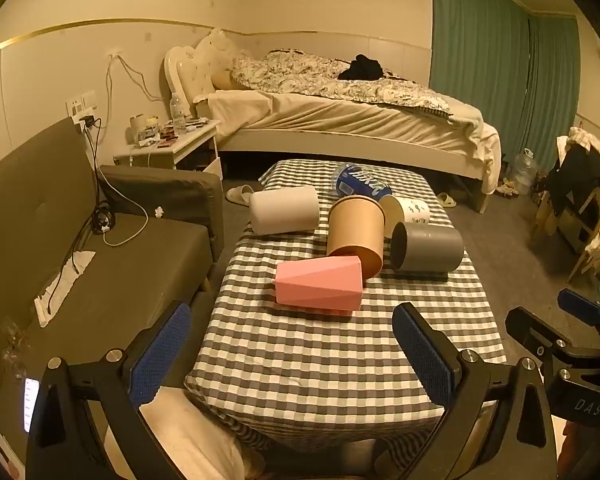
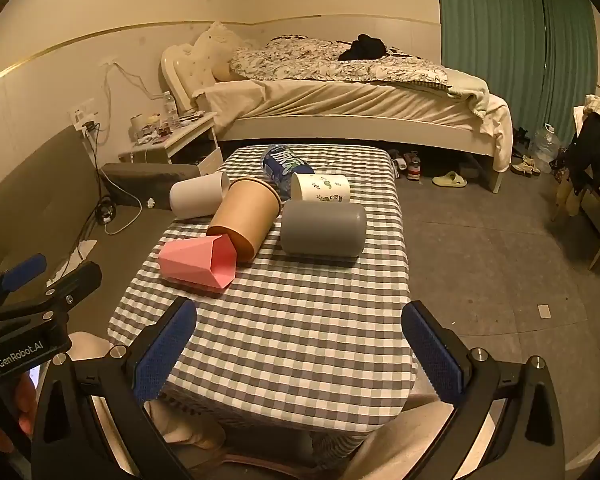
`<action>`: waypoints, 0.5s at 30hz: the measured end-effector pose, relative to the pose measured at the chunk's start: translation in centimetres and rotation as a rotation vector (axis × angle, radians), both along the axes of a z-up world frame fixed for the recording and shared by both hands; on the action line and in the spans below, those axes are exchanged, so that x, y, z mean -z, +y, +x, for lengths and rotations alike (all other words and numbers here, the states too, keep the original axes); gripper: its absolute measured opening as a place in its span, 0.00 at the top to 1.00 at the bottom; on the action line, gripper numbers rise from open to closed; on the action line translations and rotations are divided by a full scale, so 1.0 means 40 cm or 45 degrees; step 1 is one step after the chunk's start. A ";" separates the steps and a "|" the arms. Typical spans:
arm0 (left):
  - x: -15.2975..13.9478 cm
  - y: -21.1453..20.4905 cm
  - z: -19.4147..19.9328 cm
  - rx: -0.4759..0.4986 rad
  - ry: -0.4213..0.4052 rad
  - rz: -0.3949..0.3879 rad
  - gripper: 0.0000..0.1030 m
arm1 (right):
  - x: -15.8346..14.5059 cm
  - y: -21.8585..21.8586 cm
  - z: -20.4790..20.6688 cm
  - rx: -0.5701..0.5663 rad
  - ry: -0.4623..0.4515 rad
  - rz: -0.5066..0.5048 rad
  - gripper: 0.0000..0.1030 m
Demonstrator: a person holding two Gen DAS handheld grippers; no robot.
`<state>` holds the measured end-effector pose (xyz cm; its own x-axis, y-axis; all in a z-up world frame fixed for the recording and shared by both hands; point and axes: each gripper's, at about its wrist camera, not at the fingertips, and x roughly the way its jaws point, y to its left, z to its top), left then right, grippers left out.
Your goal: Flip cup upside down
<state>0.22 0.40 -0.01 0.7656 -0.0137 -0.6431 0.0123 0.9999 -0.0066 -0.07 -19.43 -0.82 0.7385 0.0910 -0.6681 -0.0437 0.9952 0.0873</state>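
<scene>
Left gripper is spread wide with nothing between its blue pads, hanging over the near end of the table. Right gripper is the same deal, released and holding nothing, also over the near end. Each one pokes into the edge of the other's view, mostly cut off.

Hard to see: the blue bottle at the far end is partly hidden behind the cups, so only its label and part of the body show. I can't read the label. The patterned cup is half covered by the brown and grey ones in the left view.

All five cups lie on their sides on the checked cloth. The pink cup is nearest, its open mouth showing in the right view, and it looks empty. The brown cup lies touching it, just behind. The grey cup sits to the right, its dark mouth showing in the left view. The white cup is on the far left; can't see inside it.
</scene>
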 end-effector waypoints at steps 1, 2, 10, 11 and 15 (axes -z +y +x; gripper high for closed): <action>0.001 -0.001 -0.001 -0.003 0.002 0.001 0.00 | 0.000 0.001 0.000 -0.003 0.001 -0.001 0.00; 0.000 0.000 -0.001 -0.004 0.003 0.002 0.00 | 0.001 0.001 -0.003 -0.002 0.001 -0.001 0.00; 0.002 -0.002 -0.006 -0.003 0.000 0.007 0.00 | 0.001 0.000 -0.005 -0.004 0.004 0.007 0.00; 0.002 -0.002 -0.006 -0.004 0.000 0.006 0.00 | 0.001 -0.002 -0.005 -0.005 0.003 0.009 0.00; 0.000 -0.005 -0.008 -0.006 0.001 0.015 0.00 | -0.002 0.002 -0.006 -0.008 -0.002 0.010 0.00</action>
